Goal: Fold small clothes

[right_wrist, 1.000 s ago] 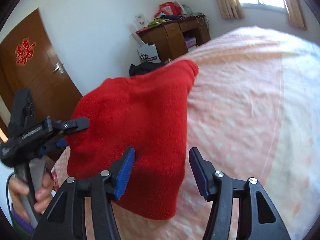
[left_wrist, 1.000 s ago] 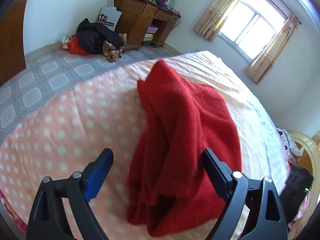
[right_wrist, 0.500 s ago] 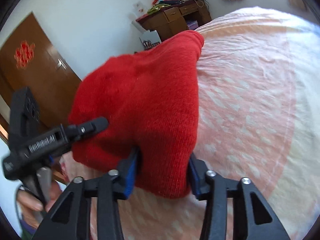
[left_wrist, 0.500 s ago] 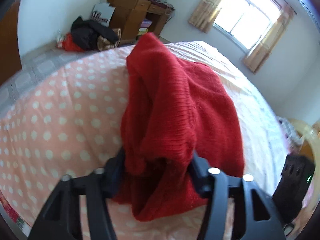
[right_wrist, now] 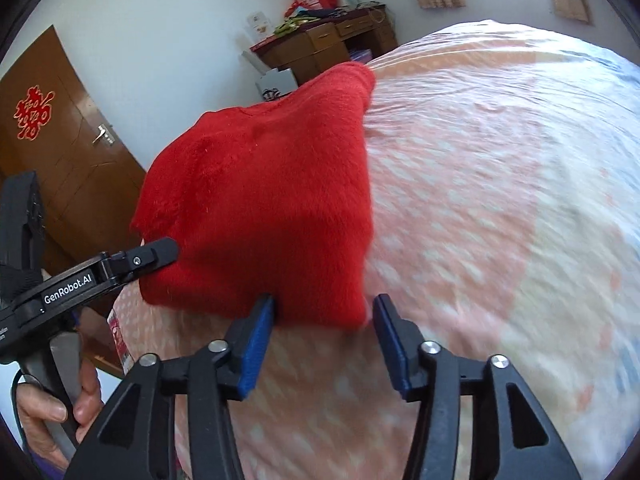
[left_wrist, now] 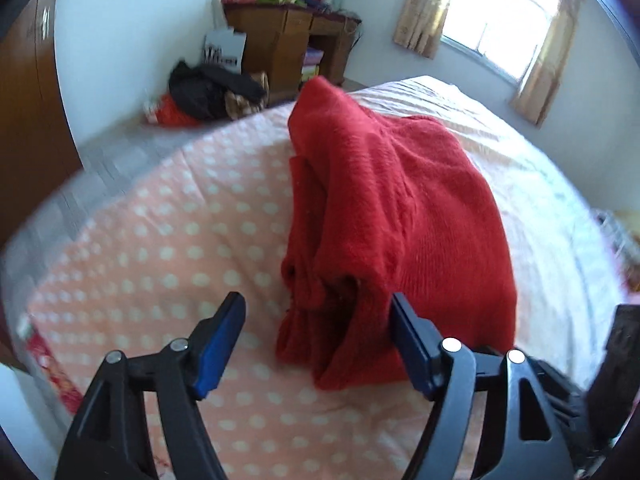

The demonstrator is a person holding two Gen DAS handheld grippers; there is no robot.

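A red knit sweater (left_wrist: 400,220) lies folded in a thick bundle on the pink polka-dot bed (left_wrist: 180,240). My left gripper (left_wrist: 316,344) is at its near end. Its jaws are opening, with the bunched hem between them and the left pad clear of the cloth. In the right wrist view the sweater (right_wrist: 272,200) fills the middle. My right gripper (right_wrist: 324,320) is at its near edge, jaws opening around that edge, and the right pad stands just off the knit. The left gripper's finger (right_wrist: 156,252) rests by the sweater's left side, held by a hand (right_wrist: 52,412).
A wooden desk (left_wrist: 288,40) piled with things stands by the far wall. Dark clothes (left_wrist: 208,88) lie heaped on the floor beside it. A brown door (right_wrist: 60,140) is to the left of the bed and a curtained window (left_wrist: 500,20) to the right.
Both grippers closed on the sweater's near edge half a second ago. Now both have let go and pulled back a little. The sweater lies flatter and further from the cameras.
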